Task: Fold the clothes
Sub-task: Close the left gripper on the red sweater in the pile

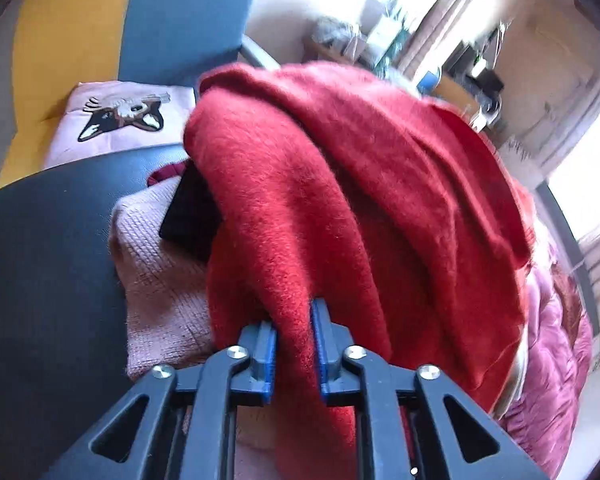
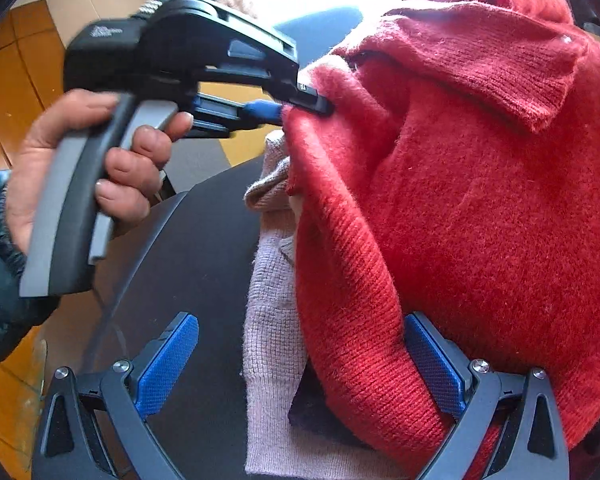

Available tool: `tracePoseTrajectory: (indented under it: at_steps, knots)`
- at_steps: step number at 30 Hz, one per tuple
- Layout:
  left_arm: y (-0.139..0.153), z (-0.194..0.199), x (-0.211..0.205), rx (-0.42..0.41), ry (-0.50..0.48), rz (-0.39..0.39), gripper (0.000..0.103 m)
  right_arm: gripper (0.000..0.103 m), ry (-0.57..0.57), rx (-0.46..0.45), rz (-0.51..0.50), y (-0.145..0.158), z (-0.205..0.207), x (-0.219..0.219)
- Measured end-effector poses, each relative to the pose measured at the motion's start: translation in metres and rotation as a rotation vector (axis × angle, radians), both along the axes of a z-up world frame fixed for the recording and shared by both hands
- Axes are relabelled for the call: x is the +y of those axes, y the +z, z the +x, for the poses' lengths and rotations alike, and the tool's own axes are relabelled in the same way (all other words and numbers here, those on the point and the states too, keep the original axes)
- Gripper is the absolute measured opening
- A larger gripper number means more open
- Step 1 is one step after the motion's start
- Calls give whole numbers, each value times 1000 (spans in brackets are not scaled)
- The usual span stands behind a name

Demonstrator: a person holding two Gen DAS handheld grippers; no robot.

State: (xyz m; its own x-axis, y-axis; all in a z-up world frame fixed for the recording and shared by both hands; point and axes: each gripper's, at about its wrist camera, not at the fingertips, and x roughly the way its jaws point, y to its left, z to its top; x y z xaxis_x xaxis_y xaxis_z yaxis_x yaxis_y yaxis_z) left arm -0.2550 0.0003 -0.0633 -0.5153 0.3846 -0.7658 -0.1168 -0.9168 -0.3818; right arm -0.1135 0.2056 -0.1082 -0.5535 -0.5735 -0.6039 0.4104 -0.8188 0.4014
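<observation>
Left gripper [image 1: 294, 322]: clamped on a fold of the red sweater [image 1: 360, 200].
Right gripper [image 2: 300, 354]: jaws wide, gripping nothing.
Beneath: pink knit [image 2: 272, 320].

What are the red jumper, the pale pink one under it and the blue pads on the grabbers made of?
Red jumper: fuzzy knit, probably wool or a wool blend; stray fibres and ribbed rows show. Pale pink jumper: flatter knit, visible stitch grid, fibre unclear. Blue pads: look like hard moulded plastic or rubber with fine cross-hatch texture, matte.
</observation>
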Motion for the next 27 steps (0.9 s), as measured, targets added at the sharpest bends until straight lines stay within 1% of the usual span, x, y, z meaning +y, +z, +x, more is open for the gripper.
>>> tracePoseTrajectory:
  at_steps: [1,2,3,5,10,11,15,17,19,21,22,24,27]
  knots:
    - [5,8,-2,26,-1,-6,7,103,2,-10,-13,1,-1,5]
    - [10,18,-6,50,2,-1,7,101,-8,-27,-33,5,-7,5]
    - [16,29,-11,71,6,14,7,96,-22,-46,-56,9,-14,3]
    - [27,52,-22,110,15,46,7,90,-59,-72,-113,15,-19,14]
    - [45,122,-58,165,32,134,5,89,-96,-86,-164,26,-11,29]
    - [48,137,-68,174,44,149,0,90,-96,-89,-168,27,-7,28]
    - [58,195,-108,202,94,197,0,91,-56,-97,-162,32,15,17]
    - [56,224,-133,202,134,169,0,91,-25,-101,-157,34,24,9]
    - [48,247,-157,184,168,148,0,91,3,-97,-134,35,36,-4]
    - [40,268,-179,162,219,100,0,91,23,-98,-114,38,41,-10]
    - [35,277,-188,146,240,89,0,91,27,-101,-105,43,49,-11]
    - [21,291,-203,105,273,90,0,92,23,-110,-92,47,49,-17]
    - [5,298,-214,63,306,82,8,92,5,-128,-66,52,50,-13]
